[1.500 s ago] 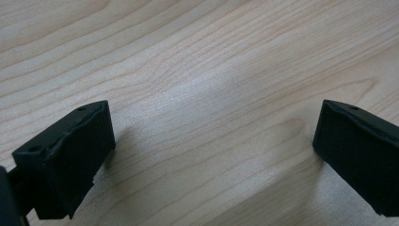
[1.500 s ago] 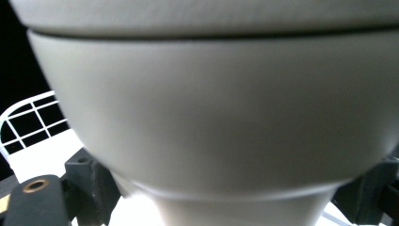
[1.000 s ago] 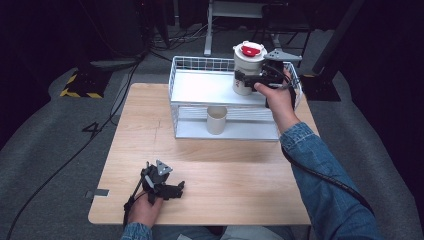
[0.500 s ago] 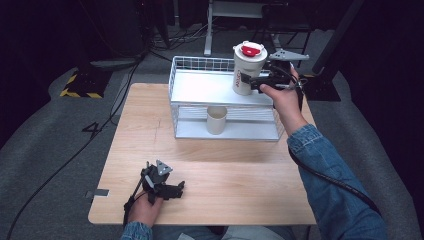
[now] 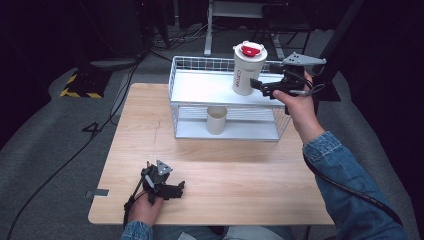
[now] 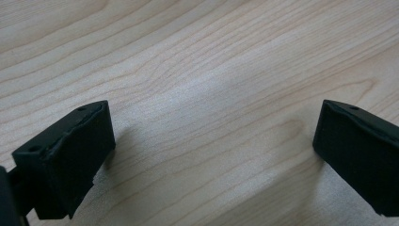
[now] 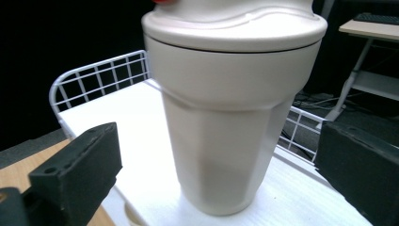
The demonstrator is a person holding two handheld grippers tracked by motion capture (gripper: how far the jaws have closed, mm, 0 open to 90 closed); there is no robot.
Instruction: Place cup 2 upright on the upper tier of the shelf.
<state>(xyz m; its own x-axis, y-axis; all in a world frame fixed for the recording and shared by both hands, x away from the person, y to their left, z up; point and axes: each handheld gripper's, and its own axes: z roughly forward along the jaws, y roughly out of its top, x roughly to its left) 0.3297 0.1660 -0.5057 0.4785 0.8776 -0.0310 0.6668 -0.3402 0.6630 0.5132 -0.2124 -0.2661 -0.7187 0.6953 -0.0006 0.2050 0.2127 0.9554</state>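
A dark room with grey carpet and loose cables surrounds a light wooden table (image 5: 225,175), seen from the high view with a white wire rack (image 5: 185,107) standing at its far side. At the near left corner of the table, the person's left hand rests on the wood holding the left gripper (image 5: 172,189), which lies low on the tabletop; the left gripper view looks straight down at bare wood grain, with the two black jaws spread wide apart and nothing between them. Moving rightward, the rack has two levels: a white upper shelf (image 5: 205,87) fenced by a low wire rim, and a lower shelf where a plain cream cup (image 5: 216,120) stands upright near the middle. On the upper shelf, toward its right end, stands the white tumbler (image 5: 248,70), upright, tapering toward its base, with red lettering on its side and a lid with a red centre. Just to the right of it, the right gripper (image 5: 259,86) is held level by the person's right hand, a denim sleeve reaching in from the lower right. In the right gripper view the tumbler (image 7: 230,103) stands on the shelf between the two black jaws, which are parted wider than the cup, with a gap visible on either side of its body; they are not clamped on it, and the wire rim of the rack (image 7: 101,70) shows behind.
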